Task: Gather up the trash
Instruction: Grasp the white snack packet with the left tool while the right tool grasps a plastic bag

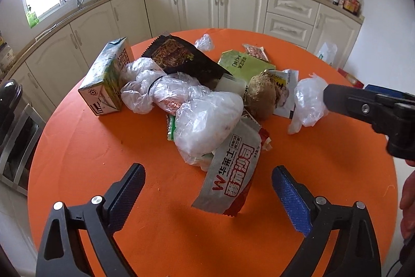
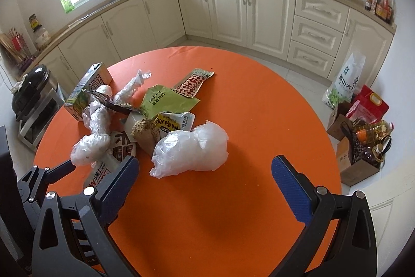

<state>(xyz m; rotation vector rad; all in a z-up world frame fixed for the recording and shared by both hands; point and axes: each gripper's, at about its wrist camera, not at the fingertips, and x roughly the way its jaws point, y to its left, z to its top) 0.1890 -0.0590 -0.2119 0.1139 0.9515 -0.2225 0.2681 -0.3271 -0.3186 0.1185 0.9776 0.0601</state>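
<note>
On the round orange table, kitchen cabinets behind:

Trash pile: sits mid-table, loose heap of wrappers and bags, all touching or overlapping.

Grey-and-red wrapper: nearest piece to your left gripper, lying flat, its near end between the two fingers but not touched by either.

Clear plastic bags: crumpled, knotted, running through the middle of the heap, on top of the grey wrapper's far end.

Carton: green-white drink box, tilted on its side at the left edge of the pile, touching a clear bag.

Black snack packet: behind the bags, propped up at an angle.

Green packet: flat, far side of the pile, beside a red-checked sachet.

Brown lump: roundish, fibrous, resting on a yellow-white packet; can't tell what it is.

White bag: separate crumpled clear bag at the right of the heap, just ahead of your right gripper, touching the brown lump.

Left gripper: yours is spread wide, nothing pinched, hovering above the table over the grey wrapper's end.

Right gripper: spread wide too, holding nothing, bare cloth between the fingers; white bag just beyond the tips.

Hand: part of yours shows at the right edge of the left view.

Floor right of table: rice sack, cardboard box with oil bottles.
</note>
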